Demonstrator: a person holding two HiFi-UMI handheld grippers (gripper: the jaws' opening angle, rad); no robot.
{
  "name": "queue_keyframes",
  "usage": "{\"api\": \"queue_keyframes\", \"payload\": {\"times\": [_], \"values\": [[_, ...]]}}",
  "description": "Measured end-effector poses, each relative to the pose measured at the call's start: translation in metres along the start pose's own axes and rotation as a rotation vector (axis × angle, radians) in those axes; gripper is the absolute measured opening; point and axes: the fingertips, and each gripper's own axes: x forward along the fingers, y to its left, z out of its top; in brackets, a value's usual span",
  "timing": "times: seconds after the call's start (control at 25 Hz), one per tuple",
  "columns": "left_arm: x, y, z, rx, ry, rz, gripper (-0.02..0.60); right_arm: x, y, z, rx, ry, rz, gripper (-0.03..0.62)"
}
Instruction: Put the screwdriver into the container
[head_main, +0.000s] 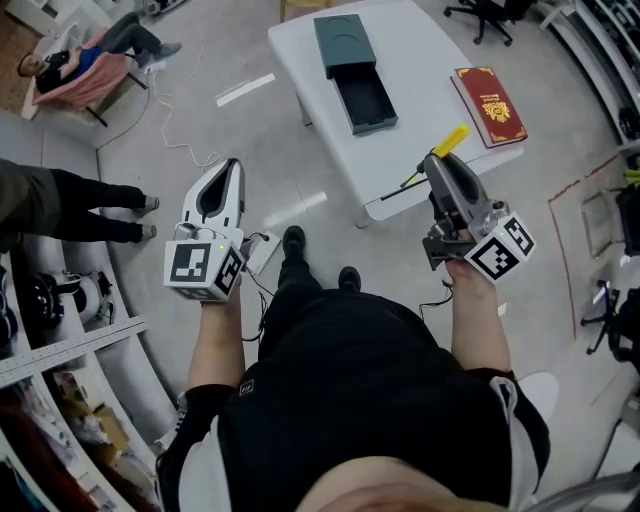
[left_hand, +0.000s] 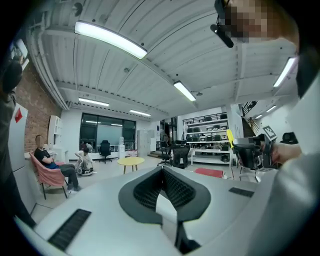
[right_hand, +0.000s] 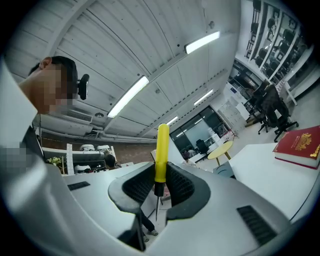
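A screwdriver (head_main: 449, 141) with a yellow handle and a thin dark shaft is clamped in my right gripper (head_main: 437, 160), which hangs just off the near edge of the white table (head_main: 425, 70). In the right gripper view the screwdriver (right_hand: 161, 150) stands upright between the pads, handle up, and the right gripper (right_hand: 160, 175) is shut on it. The container (head_main: 358, 92) is a dark green box with its tray slid out, lying on the table's far left part. My left gripper (head_main: 230, 168) is over the floor left of the table; in its own view the left gripper (left_hand: 162, 172) is shut and holds nothing.
A red book (head_main: 490, 105) lies on the table's right side. A person sits at the top left (head_main: 80, 65) and another stands at the left (head_main: 80, 205). Shelves (head_main: 60, 350) line the lower left. An office chair (head_main: 490, 15) stands beyond the table.
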Motion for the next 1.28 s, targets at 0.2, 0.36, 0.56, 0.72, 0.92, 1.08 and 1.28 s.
{"api": "queue_keyframes", "payload": {"times": [0.2,0.36,0.56,0.72,0.92,1.08,1.28], "values": [[0.043,0.020,0.006,0.007,-0.025,-0.081,0.017,0.023,-0.014,-0.002,-0.012,-0.023,-0.068,0.083],[0.078,0.051,0.011,0.023,-0.027,-0.143,0.017,0.059,-0.030,-0.008,-0.002,-0.036,-0.126,0.083],[0.120,0.099,0.010,0.033,-0.022,-0.230,0.018,0.113,-0.041,-0.012,-0.018,-0.061,-0.225,0.083],[0.149,0.126,0.010,0.023,-0.028,-0.308,0.018,0.142,-0.053,-0.021,0.026,-0.099,-0.286,0.083],[0.183,0.133,0.003,0.015,0.000,-0.381,0.017,0.151,-0.069,-0.029,0.024,-0.093,-0.367,0.083],[0.208,0.118,0.005,0.028,0.008,-0.424,0.017,0.145,-0.086,-0.028,0.036,-0.097,-0.402,0.083],[0.237,0.097,0.006,0.022,0.023,-0.435,0.017,0.141,-0.114,-0.031,0.065,-0.097,-0.402,0.083]]}}
